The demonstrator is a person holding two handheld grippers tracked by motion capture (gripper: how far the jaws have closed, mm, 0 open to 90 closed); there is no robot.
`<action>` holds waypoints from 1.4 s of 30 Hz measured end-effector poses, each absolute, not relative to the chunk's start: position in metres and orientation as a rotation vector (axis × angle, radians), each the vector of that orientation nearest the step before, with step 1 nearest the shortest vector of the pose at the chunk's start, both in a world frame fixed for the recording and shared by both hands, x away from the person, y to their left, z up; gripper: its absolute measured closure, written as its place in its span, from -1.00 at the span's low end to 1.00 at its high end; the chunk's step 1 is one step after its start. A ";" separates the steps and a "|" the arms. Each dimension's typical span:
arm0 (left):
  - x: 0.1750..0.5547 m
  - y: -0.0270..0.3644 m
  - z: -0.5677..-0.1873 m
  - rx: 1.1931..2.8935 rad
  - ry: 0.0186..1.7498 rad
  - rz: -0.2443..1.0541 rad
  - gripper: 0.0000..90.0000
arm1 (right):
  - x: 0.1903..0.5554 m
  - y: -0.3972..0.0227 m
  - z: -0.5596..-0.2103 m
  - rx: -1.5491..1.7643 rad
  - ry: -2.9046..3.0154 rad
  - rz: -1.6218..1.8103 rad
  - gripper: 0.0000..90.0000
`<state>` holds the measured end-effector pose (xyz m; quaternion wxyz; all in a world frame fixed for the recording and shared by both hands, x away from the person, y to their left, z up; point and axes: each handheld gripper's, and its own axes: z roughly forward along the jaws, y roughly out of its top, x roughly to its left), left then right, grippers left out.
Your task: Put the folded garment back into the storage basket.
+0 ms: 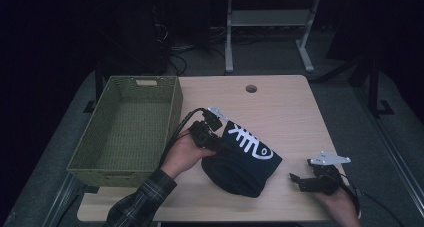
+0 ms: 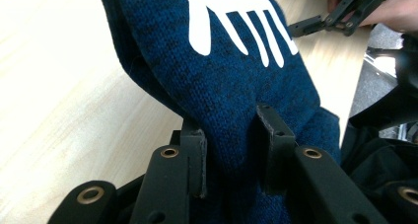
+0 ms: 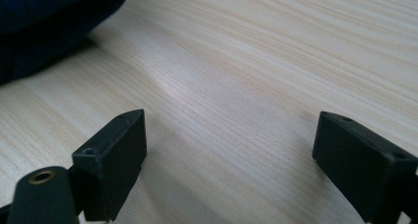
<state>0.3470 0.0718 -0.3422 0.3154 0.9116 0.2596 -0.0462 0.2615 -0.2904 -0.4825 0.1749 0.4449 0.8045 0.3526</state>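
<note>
A dark blue knit garment (image 1: 245, 159) with a white fishbone print lies bunched on the wooden table (image 1: 280, 107), one edge lifted. My left gripper (image 1: 212, 137) is shut on that lifted edge; in the left gripper view (image 2: 230, 150) the knit (image 2: 236, 76) is pinched between both jaws. My right gripper (image 1: 300, 181) rests low over the table to the right of the garment, apart from it. Its jaws (image 3: 229, 160) stand wide open over bare wood. A corner of the blue knit (image 3: 44, 26) shows at upper left in the right gripper view.
A green woven basket (image 1: 172, 112) with nothing in it stands at the table's left, close to my left hand. A round cable hole (image 1: 251, 88) sits near the far edge. Bare wood stretches behind and to the right of the garment. Desk legs and cables stand beyond the table.
</note>
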 end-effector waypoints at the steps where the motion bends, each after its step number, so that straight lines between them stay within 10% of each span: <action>1: 0.348 0.072 -0.339 2.403 0.682 -0.122 0.55 | 0.262 -0.290 -0.483 1.261 2.279 0.999 -0.72; 42: 0.359 0.143 -0.238 2.375 0.733 -0.064 0.54 | 0.262 -0.290 -0.483 1.261 2.279 1.000 -0.72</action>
